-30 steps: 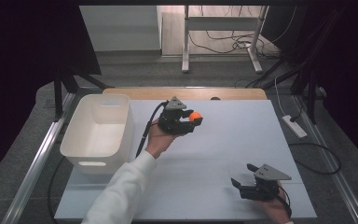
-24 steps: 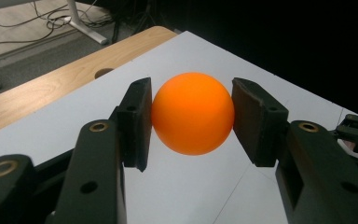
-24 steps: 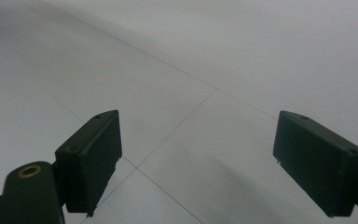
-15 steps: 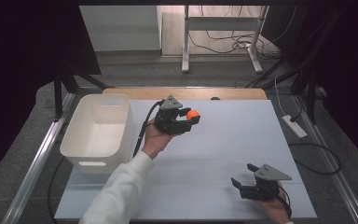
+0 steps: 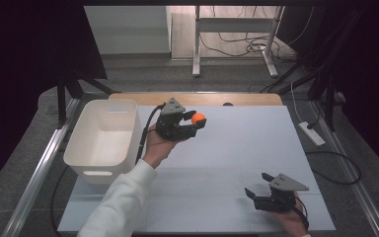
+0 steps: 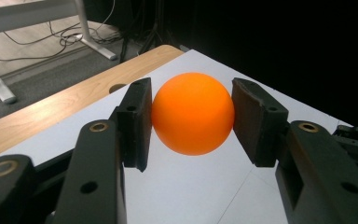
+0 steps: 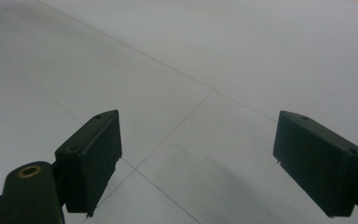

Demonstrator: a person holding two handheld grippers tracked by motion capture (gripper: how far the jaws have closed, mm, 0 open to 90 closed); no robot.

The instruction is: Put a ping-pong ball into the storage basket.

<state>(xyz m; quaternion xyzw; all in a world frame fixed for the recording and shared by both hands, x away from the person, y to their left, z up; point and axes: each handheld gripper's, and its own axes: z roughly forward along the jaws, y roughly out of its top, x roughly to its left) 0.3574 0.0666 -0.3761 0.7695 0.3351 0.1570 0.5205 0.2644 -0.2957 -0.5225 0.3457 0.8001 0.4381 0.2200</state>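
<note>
High view looks down over the table (image 5: 237, 148); both claw views sit close above its surface.

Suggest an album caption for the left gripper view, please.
An orange ball pinched between the left claw's two black pads above the white table.

A smooth orange ball (image 6: 192, 113), round and whole, held above the white tabletop (image 5: 237, 148) near its far edge

white bin (image 5: 103, 140) at table's left; power strip (image 5: 311, 133) on floor beside table (image 5: 237, 148).
</note>
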